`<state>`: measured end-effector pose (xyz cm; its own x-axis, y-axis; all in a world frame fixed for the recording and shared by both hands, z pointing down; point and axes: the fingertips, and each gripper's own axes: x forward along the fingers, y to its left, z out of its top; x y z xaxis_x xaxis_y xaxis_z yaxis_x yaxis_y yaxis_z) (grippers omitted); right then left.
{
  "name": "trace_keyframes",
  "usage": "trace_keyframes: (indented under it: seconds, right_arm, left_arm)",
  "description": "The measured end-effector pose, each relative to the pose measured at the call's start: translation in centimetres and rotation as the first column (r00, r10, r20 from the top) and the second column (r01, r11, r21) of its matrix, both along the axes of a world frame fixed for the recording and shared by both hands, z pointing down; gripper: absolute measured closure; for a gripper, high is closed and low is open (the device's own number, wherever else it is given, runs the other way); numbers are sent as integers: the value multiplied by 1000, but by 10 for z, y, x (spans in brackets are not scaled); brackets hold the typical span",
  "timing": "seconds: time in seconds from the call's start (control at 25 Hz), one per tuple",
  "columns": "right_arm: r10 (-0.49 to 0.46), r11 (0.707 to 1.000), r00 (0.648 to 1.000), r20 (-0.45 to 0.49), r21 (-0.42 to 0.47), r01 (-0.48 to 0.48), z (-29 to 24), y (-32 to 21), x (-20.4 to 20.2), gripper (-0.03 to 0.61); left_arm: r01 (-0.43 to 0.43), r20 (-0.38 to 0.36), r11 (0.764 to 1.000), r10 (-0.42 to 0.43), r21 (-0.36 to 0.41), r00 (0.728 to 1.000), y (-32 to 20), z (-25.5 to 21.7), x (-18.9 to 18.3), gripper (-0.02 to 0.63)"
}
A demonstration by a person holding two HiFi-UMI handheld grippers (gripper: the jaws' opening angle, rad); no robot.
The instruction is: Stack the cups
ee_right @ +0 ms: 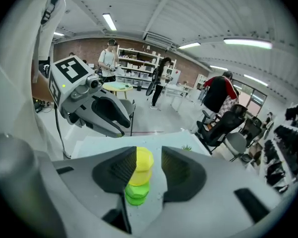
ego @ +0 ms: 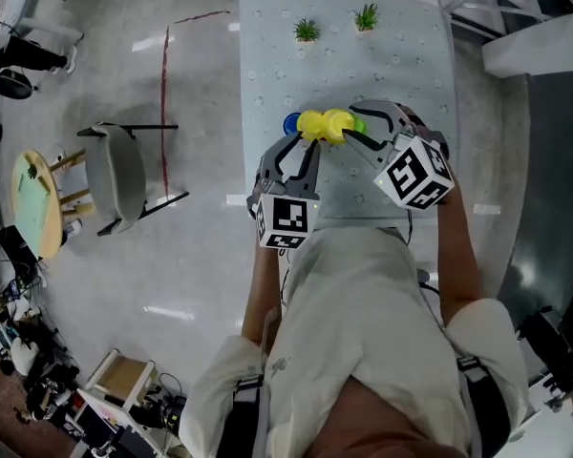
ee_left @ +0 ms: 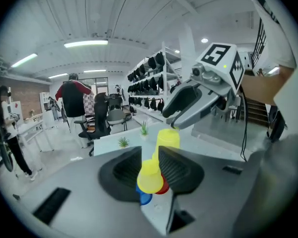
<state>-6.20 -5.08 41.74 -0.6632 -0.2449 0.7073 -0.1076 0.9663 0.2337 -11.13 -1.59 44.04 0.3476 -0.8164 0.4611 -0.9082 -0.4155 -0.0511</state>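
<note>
So the bit that matters: the left claw [ee_left: 150, 156] is clamped on a yellow cup [ee_left: 149, 176]. The second yellow cup [ee_left: 168, 139] sits just ahead of it, a touch up and right of centre in the left gripper view. That makes the left hand the one lined up to bring its cup over, I'd say. The held cup lies roughly along the claw's own line, wide end toward the camera as far as I can tell. The second yellow cup looks to stand upright on the table [ego: 392, 55], so my guess is the held one needs tipping to match before it goes on. The right claw [ee_right: 149, 155] has its jaws apart around that second yellow cup. In the right gripper view the cup is close against the jaw at the frame's left with a visible gap on the other side, so I don't read it as a grip. Right below it in that frame a green cup [ee_right: 136, 193] touches it. Nested or just beside, can't say. A blue cup [ee_left: 145, 199] and a red cup [ee_left: 162, 186] sit on the table low in the left gripper view, just under the held cup.
</note>
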Motion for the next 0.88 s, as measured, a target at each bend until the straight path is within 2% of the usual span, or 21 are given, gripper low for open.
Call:
trace_keyframes:
  seconds: [0.16,0.36,0.52,0.72,0.88]
  right_arm:
    - [90,995,993,76,36,-93,-12,2,4,453]
    - [212,973,961,176,54,-224,-22,9,15,474]
    - [299,945,926,232,61,-321,-24,16,29,477]
    - [403,894,866,295,76,-442,-31,20,49,487]
    - [441,869,843,307,89,-486,-31,21,62,520]
  left_arm:
    - [-17,-13,998,18,57,1000,0,-13,2,506]
    - [-39,-27,992,42,118,999,1,-25,6,516]
    - [-70,-37,986,77,154,996,0,-35,15,520]
    - [-97,-45,978,107,185,993,2,-47,28,522]
    - [-103,-33,975,112,197,993,4,-52,37,522]
